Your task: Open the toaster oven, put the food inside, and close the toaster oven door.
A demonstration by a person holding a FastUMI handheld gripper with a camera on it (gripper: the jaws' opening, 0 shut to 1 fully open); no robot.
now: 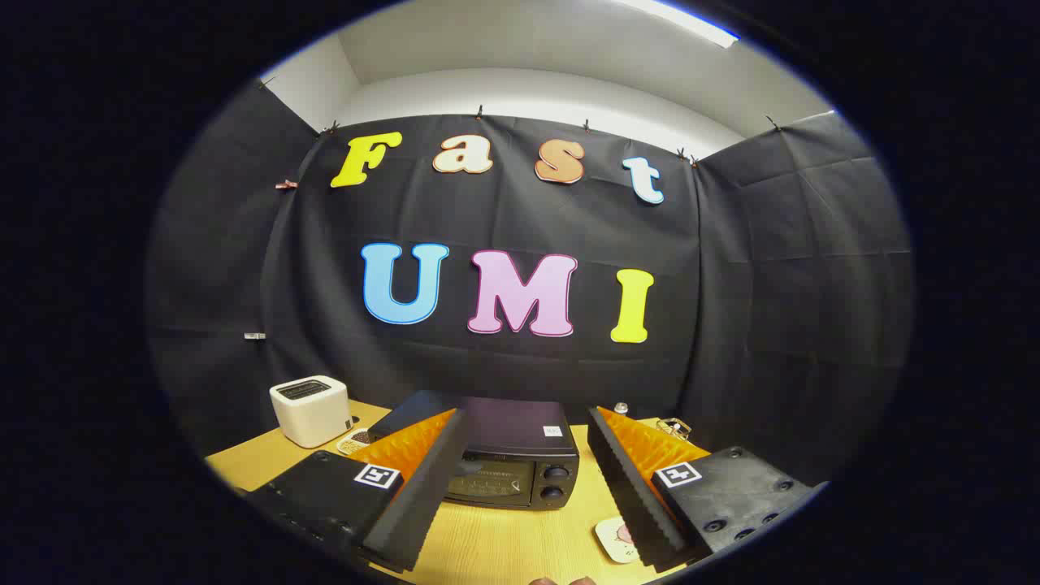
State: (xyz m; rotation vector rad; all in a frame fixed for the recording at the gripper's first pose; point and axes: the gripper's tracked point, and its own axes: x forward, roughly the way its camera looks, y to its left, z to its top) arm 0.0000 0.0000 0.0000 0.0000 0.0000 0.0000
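The toaster oven (513, 459) stands on the wooden table (496, 544), a dark box with its glass door shut and two round knobs (555, 482) stacked one above the other at the door's right side. It sits just ahead of the gripper (524, 435), framed in the gap between the two fingers, and nothing touches it. The fingers are spread wide apart, one passing to each side of the oven's front, and they hold nothing; each carries a small square marker on its base. Near the inner edge of the right finger, on the table in front of the oven and a little to its right, lies a small pale coaster (617, 539) with a pinkish item on it, partly hidden by the finger, so I cannot tell what it is. To the left of the oven, farther back on the table, stands a white boxy appliance (311, 409) with a dark slotted top, and just beside its base a small round patterned mat (355, 441) lies flat. Behind the oven on the right, near the table's back edge, are a small clear object (621, 407) and a wiry item (673, 426), both too small to identify. Black cloth (772, 284) closes in the booth behind and to both sides.
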